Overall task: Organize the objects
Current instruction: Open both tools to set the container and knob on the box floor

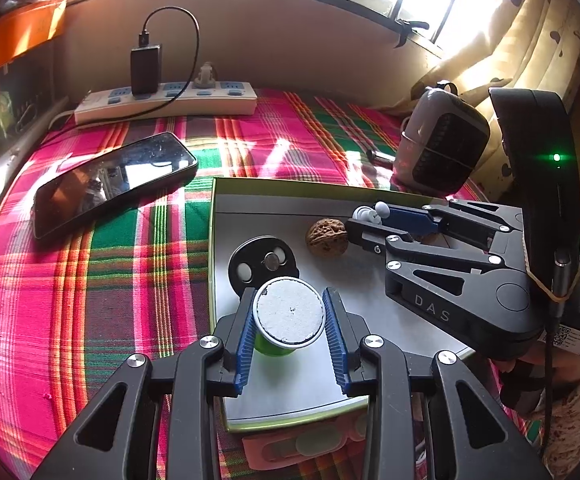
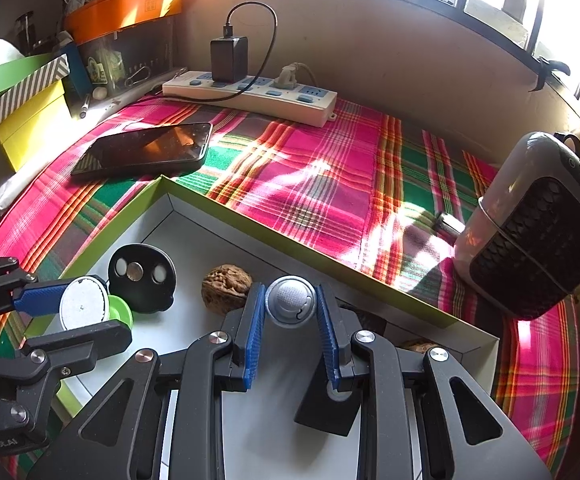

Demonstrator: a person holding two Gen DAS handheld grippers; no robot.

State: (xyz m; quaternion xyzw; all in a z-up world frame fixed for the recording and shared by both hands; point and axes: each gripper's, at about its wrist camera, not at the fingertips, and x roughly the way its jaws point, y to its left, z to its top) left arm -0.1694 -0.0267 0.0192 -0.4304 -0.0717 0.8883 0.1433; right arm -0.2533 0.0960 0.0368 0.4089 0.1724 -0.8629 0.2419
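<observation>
A shallow green-rimmed tray [image 1: 225, 192] lies on a plaid cloth. My left gripper [image 1: 290, 336] is shut on a green bottle with a white cap [image 1: 288, 311], held over the tray's near part; it also shows in the right wrist view [image 2: 83, 307]. My right gripper [image 2: 290, 330] is shut on a small grey round earbud-like object [image 2: 291, 300] above the tray, also seen in the left wrist view [image 1: 370, 213]. A walnut [image 1: 326, 237] [image 2: 225, 288] and a black round disc [image 1: 261, 266] [image 2: 142, 276] lie in the tray.
A black phone [image 1: 113, 182] lies on the cloth left of the tray. A white power strip [image 1: 165, 102] with a black charger sits at the back wall. A grey and black fan heater [image 2: 538, 224] stands at the right. Boxes [image 2: 29, 120] stack at the far left.
</observation>
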